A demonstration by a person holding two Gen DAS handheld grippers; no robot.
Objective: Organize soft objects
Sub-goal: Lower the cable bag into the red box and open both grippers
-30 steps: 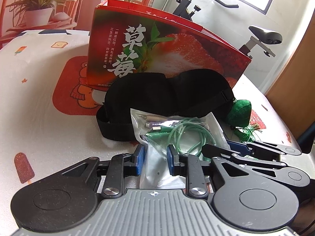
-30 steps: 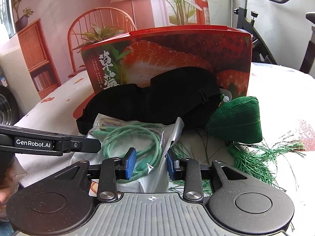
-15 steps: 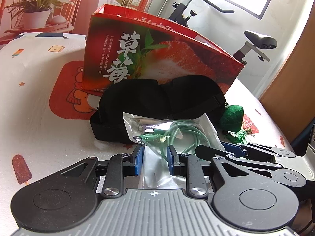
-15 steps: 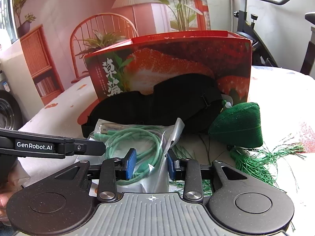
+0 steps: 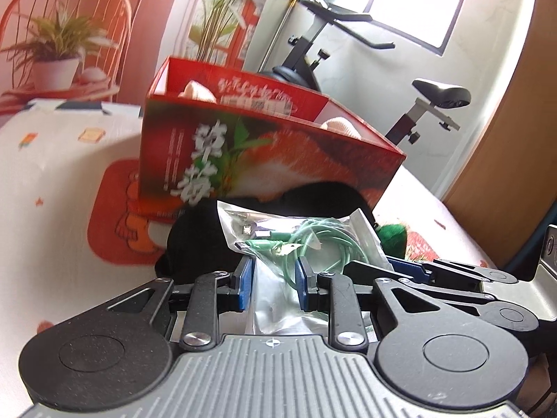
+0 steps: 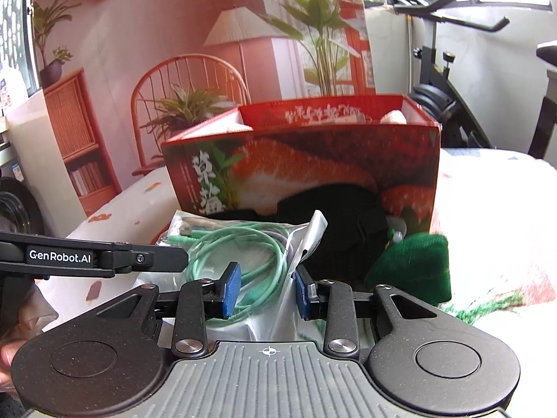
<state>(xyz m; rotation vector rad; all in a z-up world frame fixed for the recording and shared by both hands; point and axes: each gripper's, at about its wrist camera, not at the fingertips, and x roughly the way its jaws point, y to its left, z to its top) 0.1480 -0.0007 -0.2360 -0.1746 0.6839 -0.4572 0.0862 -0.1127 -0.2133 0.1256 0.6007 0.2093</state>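
A clear plastic bag with a coiled green cable (image 5: 313,240) (image 6: 243,254) hangs above the table, gripped from both sides. My left gripper (image 5: 273,280) is shut on its near left part, and my right gripper (image 6: 266,291) is shut on its right edge. Under and behind the bag lies a black eye mask (image 5: 195,244) (image 6: 348,216), against the front of an open red strawberry box (image 5: 271,160) (image 6: 313,160). Pale soft things (image 5: 198,90) show inside the box. A green plush pouch with a tassel (image 5: 393,240) (image 6: 414,264) lies to the right of the mask.
The table wears a white cloth with cartoon prints (image 5: 52,191). An exercise bike (image 5: 348,52) stands behind the box on the right. A chair with a potted plant (image 5: 55,62) is at the back left. A person's hand (image 6: 10,348) shows at the lower left edge.
Both grippers have risen with the bag, which now hangs higher over the mask. The box's open top and the things inside it have come into view.
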